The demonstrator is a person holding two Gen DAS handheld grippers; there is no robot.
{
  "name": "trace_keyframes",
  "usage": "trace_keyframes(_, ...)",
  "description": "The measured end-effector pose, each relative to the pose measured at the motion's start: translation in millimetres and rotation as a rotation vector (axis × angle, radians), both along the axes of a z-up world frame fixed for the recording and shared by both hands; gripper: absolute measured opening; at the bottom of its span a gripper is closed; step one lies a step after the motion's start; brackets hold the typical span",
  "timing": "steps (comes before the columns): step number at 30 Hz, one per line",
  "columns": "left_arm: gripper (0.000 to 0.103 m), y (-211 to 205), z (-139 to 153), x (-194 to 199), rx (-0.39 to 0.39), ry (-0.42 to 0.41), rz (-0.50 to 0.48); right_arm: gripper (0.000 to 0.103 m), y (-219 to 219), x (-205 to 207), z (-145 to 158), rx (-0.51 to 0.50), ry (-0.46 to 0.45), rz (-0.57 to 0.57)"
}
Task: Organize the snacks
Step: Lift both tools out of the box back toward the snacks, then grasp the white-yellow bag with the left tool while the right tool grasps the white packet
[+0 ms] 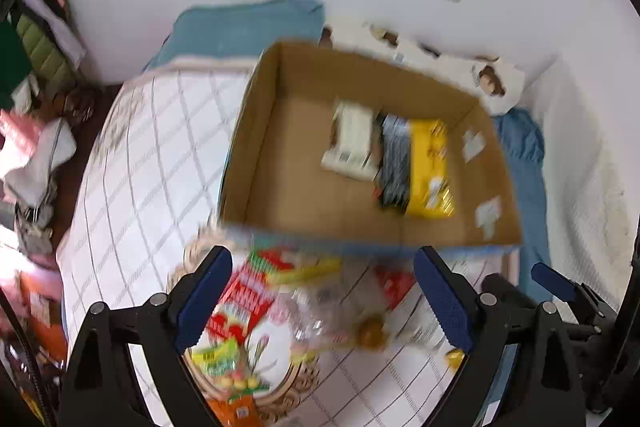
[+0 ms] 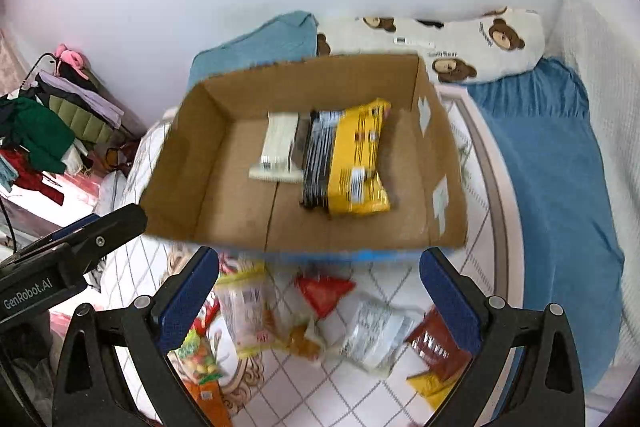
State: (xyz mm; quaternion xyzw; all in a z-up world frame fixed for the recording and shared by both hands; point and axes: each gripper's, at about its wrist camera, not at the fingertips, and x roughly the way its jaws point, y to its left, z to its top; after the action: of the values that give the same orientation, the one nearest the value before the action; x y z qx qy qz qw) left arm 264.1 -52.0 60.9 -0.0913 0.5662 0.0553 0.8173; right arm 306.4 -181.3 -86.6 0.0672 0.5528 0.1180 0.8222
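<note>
An open cardboard box sits on the bed. Inside it lie a white packet, a black striped packet and a yellow packet. Loose snacks lie on the quilt in front of the box: a red-and-white packet, a clear packet with a yellow edge, a red packet, a silvery packet and a brown-red packet. My left gripper hangs open above them, holding nothing. My right gripper is open too, with nothing held.
The bed has a white checked quilt, a blue sheet and a bear-print pillow against the white wall. Piled clothes stand at the left. In the right wrist view the left gripper's body shows at the left edge.
</note>
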Motion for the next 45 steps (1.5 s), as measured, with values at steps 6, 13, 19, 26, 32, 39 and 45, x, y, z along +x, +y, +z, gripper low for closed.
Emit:
trace_keyframes(6,0.093,11.3,-97.4,-20.6,-0.105,0.243,0.054,0.102,-18.6,-23.2,-74.2,0.039,0.161,-0.081)
trace_keyframes(13,0.093,7.7,-177.4,-14.2,-0.196,0.395,0.113,0.099,-35.7,-26.9,-143.4,0.023,0.258,-0.176)
trace_keyframes(19,0.054,-4.4,-191.3,-8.1,-0.185,0.378,0.098,0.077,-37.8,-22.0,-174.3,0.022,0.301,-0.194)
trace_keyframes(26,0.052,-37.6,-189.2,-40.9,-0.031,0.36,-0.064,0.064,-22.9,-33.3,-178.4,-0.028,0.285,-0.072)
trace_keyframes(32,0.052,-57.8,-196.9,-94.3,-0.005,0.4,-0.138,0.064,-4.6,-76.9,-182.2,-0.127,0.296,0.113)
trace_keyframes(39,0.053,-78.9,-214.4,-128.2,-0.014,0.424,-0.13,0.064,0.2,-125.6,-197.1,-0.187,0.329,0.175)
trace_keyframes(45,0.054,-104.3,-233.8,-128.6,0.02,0.429,-0.148,0.064,-2.8,-132.3,-208.7,-0.186,0.32,0.121)
